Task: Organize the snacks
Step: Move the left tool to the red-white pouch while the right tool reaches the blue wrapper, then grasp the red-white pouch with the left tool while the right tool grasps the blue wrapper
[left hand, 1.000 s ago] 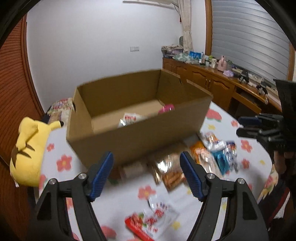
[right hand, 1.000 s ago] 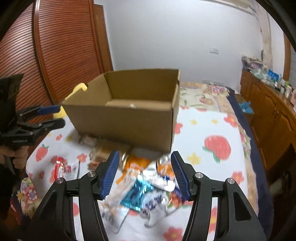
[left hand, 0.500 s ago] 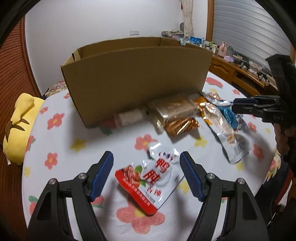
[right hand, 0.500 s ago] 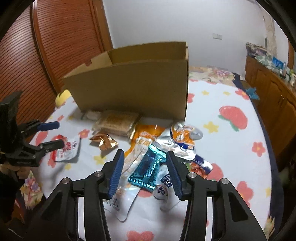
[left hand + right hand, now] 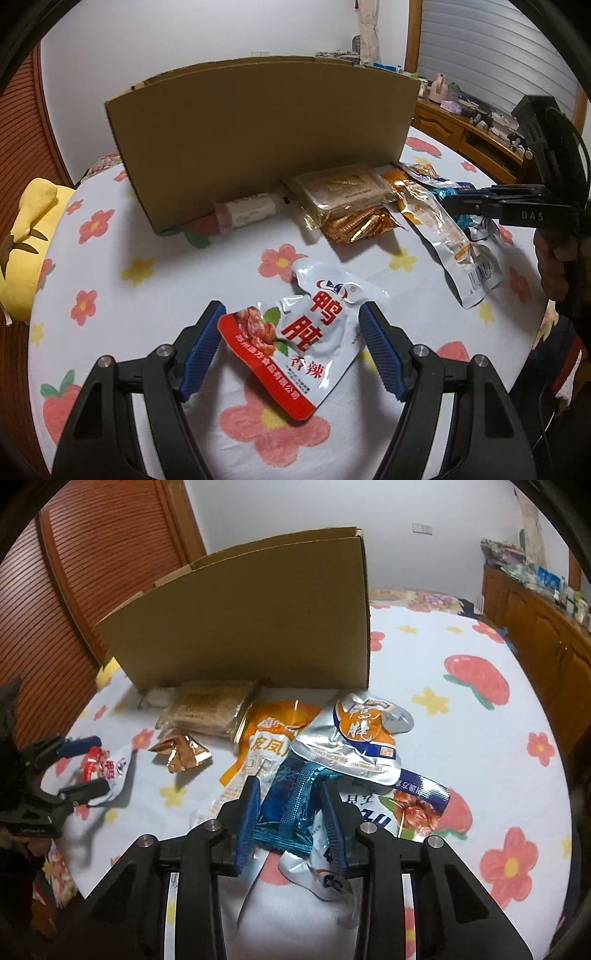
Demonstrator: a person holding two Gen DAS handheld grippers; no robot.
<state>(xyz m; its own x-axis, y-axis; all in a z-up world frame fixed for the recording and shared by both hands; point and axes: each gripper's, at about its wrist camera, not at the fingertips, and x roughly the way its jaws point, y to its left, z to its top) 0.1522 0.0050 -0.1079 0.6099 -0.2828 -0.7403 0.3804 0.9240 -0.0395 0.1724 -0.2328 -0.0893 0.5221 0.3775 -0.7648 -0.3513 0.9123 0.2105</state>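
Cardboard box (image 5: 258,144) stands upright on the flowered bench (image 5: 166,280), its inside hidden; every visible snack lies in front of it. The left claw (image 5: 288,347) gapes around the red-and-white pouch (image 5: 295,339), not pinching. The right claw (image 5: 291,819) brackets the blue packet (image 5: 291,812); contact unclear. Judging so, sorting is barely begun.

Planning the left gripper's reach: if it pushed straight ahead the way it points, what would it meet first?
The left gripper already straddles the red-and-white snack pouch, so it meets that first. Farther along stands the cardboard box, though depth is unclear.
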